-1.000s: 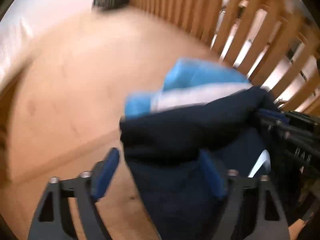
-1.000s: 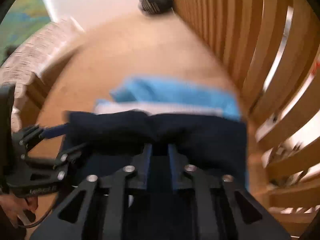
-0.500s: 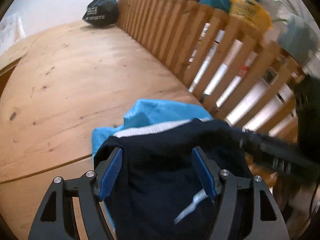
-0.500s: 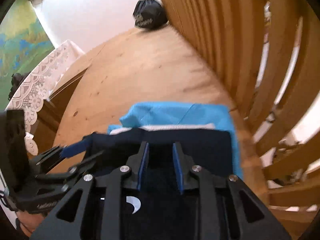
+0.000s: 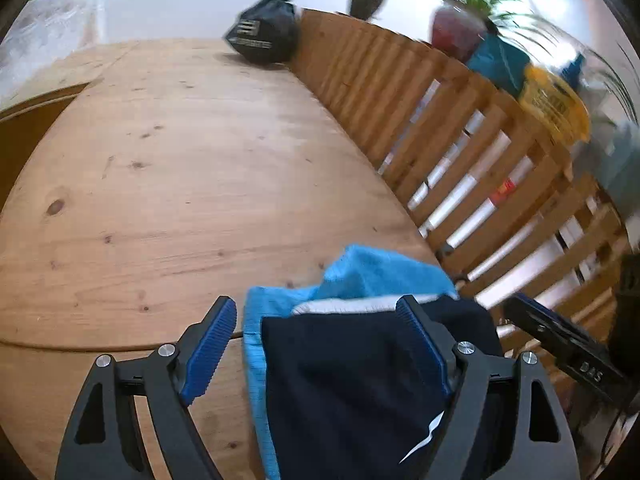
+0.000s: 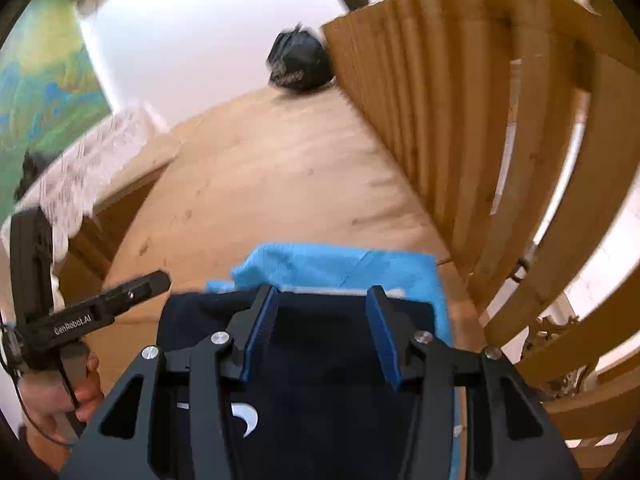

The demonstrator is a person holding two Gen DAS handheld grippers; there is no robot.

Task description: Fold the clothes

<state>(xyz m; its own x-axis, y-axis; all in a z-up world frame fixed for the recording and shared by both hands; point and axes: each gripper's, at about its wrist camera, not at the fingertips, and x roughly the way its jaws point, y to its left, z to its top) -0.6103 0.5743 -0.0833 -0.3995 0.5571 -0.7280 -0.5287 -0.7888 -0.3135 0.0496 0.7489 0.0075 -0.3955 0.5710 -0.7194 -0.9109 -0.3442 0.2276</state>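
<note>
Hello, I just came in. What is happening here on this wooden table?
A person is folding clothes with a handheld gripper in each hand. A navy and light blue garment lies folded on the wooden table, close to a wooden slat fence. The left gripper and the right gripper are both open above the garment, and neither holds the cloth. A black bag sits at the far end of the table.

We record the garment on the table, lying beneath and between the left gripper prongs and under the right gripper. Ahead, well apart: a bag against the slatted fence, which runs along the right.
</note>
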